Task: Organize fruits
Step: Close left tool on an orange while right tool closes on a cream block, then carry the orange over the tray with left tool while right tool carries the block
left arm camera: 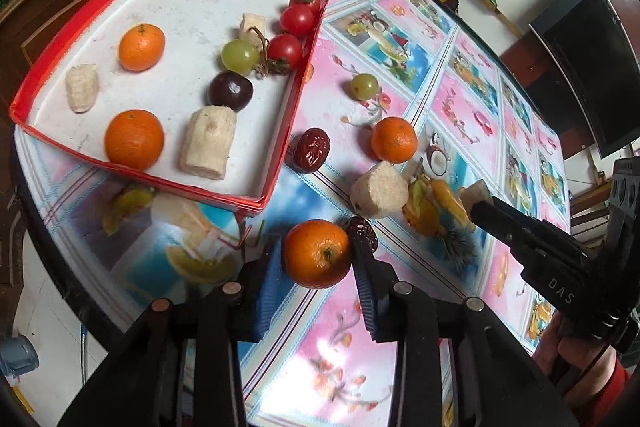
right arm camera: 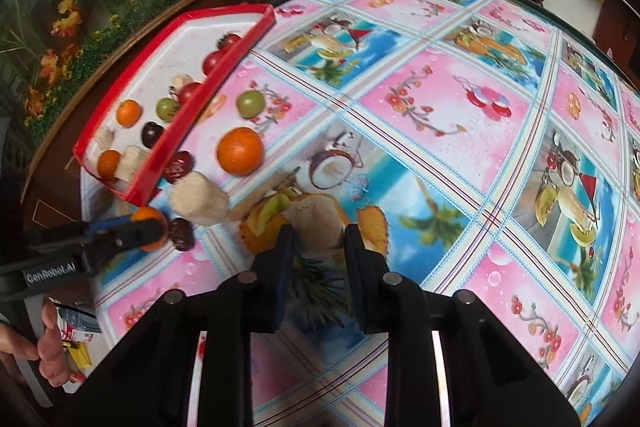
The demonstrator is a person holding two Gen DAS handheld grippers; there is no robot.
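Table: flowery pink-and-blue tablecloth (left arm camera: pixel 400 39) over a round top, wooden cabinets behind.
Left wrist view, tray: red-rimmed white tray (left arm camera: pixel 276 147) holds 2 oranges, 3 tomatoes, banana pieces, a grape and a plum.
Left gripper (left arm camera: pixel 320 267): just right of the tray's near corner, pinching an orange (left arm camera: pixel 316 253) between its blue pads.
Right wrist view, right gripper (right arm camera: pixel 318 243): further right of the tray, jaws pressed onto a pale banana piece (right arm camera: pixel 316 219).
Loose fruit: another orange (right arm camera: pixel 240 151) and a green grape (right arm camera: pixel 251 103) lie beside the tray.

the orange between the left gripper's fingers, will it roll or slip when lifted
The orange is round with a smooth, glossy peel, so it could probably twist between the flat pads of the left gripper. If released on the table it would likely roll. It looks firm, not fragile.
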